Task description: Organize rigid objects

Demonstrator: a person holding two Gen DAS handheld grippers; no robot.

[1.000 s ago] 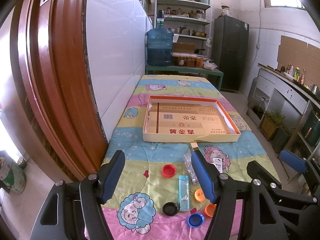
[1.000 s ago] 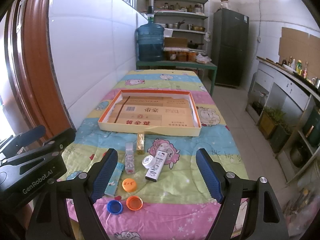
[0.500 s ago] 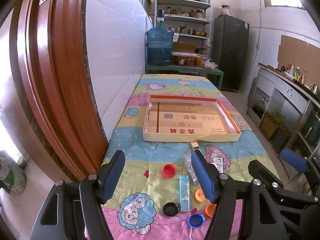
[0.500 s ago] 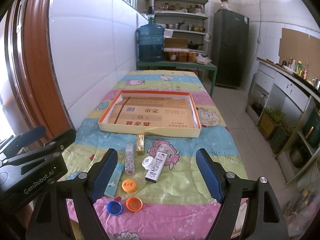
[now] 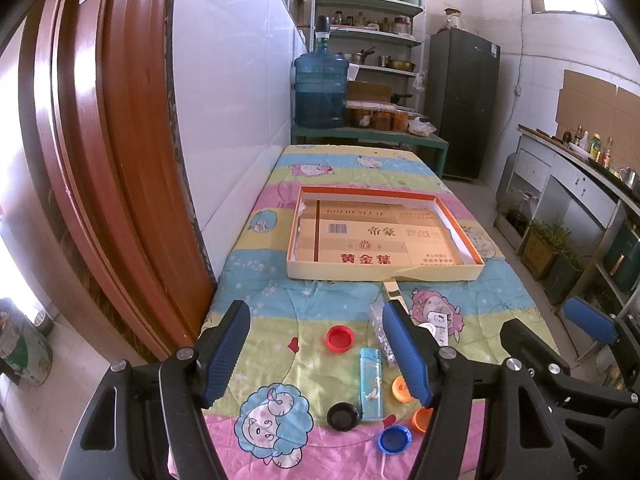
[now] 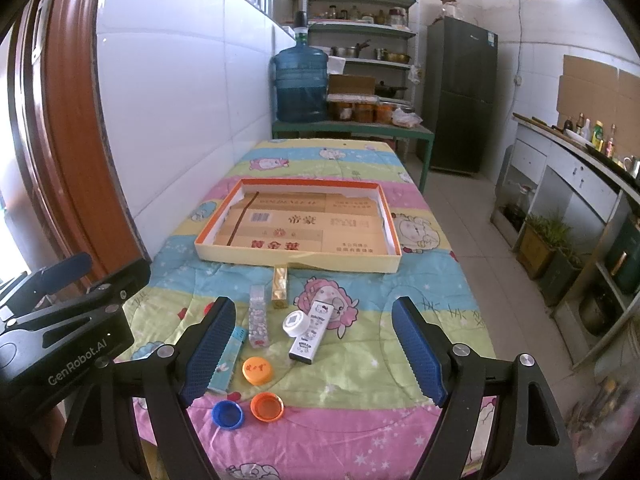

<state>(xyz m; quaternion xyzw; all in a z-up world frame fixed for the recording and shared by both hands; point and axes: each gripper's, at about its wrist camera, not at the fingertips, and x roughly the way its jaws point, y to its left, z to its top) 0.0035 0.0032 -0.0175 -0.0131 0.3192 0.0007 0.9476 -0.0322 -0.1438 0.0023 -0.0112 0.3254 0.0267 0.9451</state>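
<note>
five bottle caps (image 5: 340,338), one lighter (image 5: 370,384), one tray (image 6: 298,258)

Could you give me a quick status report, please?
Left tongs and right tongs open, empty. Shallow cardboard tray empty. Red plastic cap loose on quilt. Nothing blocking.

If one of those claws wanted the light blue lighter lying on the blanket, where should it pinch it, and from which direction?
Probably from straight above, pinching the lighter across its narrow width near the middle. It lies flat with its long sides running away from the camera, so those sides face the open left gripper. The black cap sits close beside its near end, so the middle looks freer.
</note>
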